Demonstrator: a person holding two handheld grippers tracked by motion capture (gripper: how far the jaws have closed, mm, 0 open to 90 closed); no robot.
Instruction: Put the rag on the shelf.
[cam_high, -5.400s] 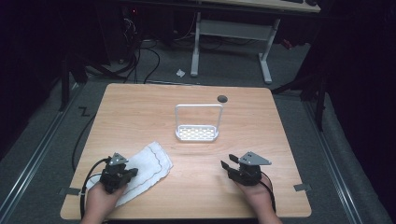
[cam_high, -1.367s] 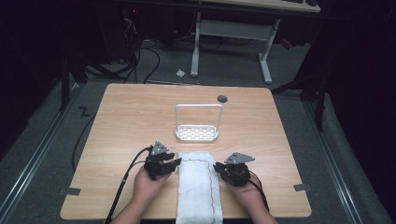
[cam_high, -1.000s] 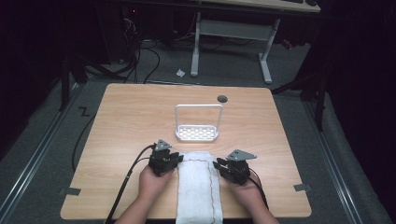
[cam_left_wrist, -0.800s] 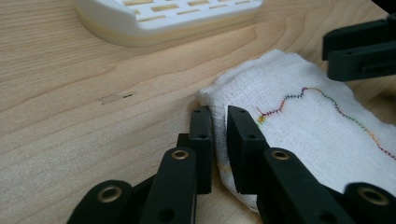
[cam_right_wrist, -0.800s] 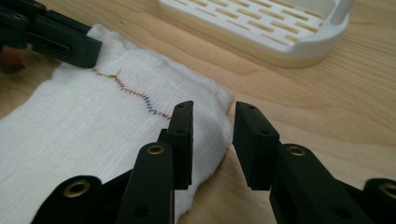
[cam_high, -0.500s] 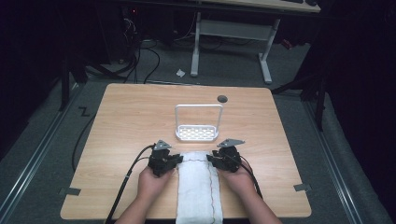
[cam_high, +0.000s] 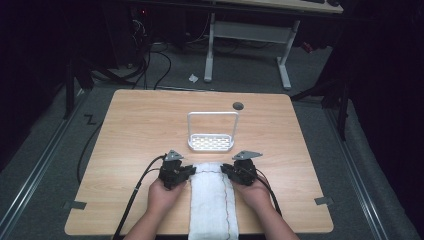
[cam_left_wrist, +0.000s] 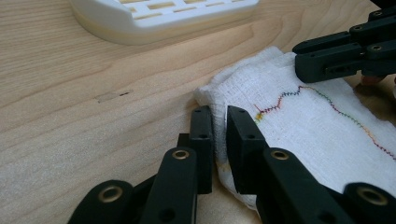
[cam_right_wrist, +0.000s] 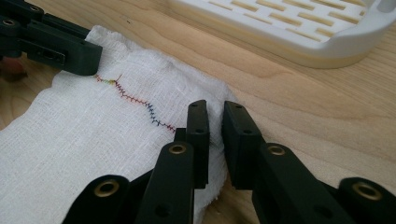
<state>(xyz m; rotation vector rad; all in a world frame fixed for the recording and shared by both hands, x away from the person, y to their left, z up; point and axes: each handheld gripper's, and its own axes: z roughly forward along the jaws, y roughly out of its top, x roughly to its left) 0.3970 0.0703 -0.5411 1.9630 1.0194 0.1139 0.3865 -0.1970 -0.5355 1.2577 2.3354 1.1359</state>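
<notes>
At the left, our left gripper (cam_high: 181, 173) has just been closing and now pinches the far left corner of the white gauze cloth with the multicoloured zigzag stitch line (cam_high: 214, 200); in the left gripper view the 2 black jaws sit nearly together with a ridge of fabric (cam_left_wrist: 219, 119) bunched between them.

The cloth lies flat on the pale wooden worktop (cam_high: 130, 130), folded into 1 long narrow strip between our 2 hands. Its long axis runs from the near edge of the worktop straight away from us, and its far short end points at the white plastic slotted tray with the tall wire-like handle (cam_high: 211, 142), which stands just beyond it, apart from it.

At the right, our right gripper (cam_high: 239, 172) has also just been closing and is clamped on the far right corner, fabric (cam_right_wrist: 212, 130) caught between its jaws in the right gripper view.

We judge the lengthwise folding done and both far corners secured. What seems left is to lift that end and bring it back toward us to halve the strip.
</notes>
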